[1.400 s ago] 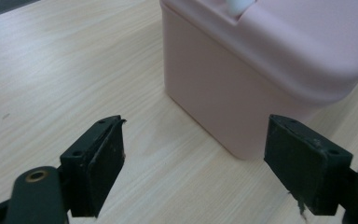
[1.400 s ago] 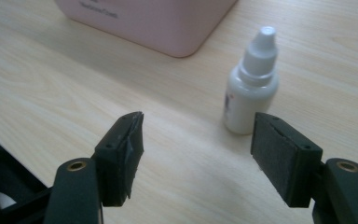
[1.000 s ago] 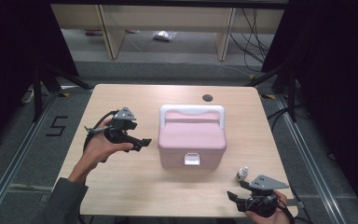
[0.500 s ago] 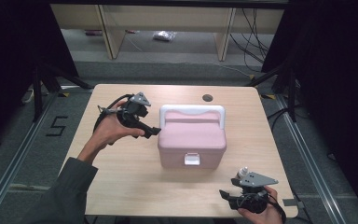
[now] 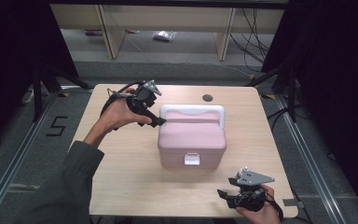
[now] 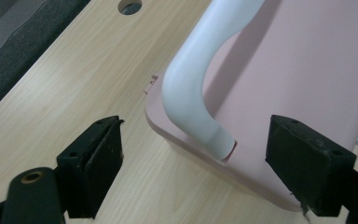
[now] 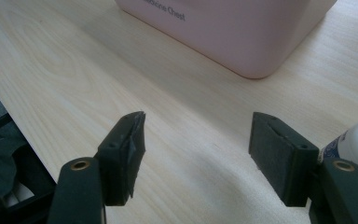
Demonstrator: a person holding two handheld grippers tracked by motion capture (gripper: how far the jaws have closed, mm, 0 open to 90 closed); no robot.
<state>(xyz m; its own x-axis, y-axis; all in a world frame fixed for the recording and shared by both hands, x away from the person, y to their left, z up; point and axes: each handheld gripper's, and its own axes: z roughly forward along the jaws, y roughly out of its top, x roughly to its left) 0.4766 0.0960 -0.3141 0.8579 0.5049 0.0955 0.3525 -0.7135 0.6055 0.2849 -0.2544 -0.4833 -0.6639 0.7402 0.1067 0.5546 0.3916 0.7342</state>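
Pale wooden table (image 5: 121,186) has loads of free room. The pink hard-plastic box (image 5: 192,140) sits mid-table; I reckon it's rigid, light, a bit slick. I'd grab its white curved handle (image 6: 200,79). My left gripper (image 6: 209,154) gapes around the handle's left end; right gripper (image 7: 198,154) idles open at the near edge.

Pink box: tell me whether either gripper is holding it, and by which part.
Nothing is held. The left gripper stands open around the white handle's end on the pink box; the right gripper is open over the table.
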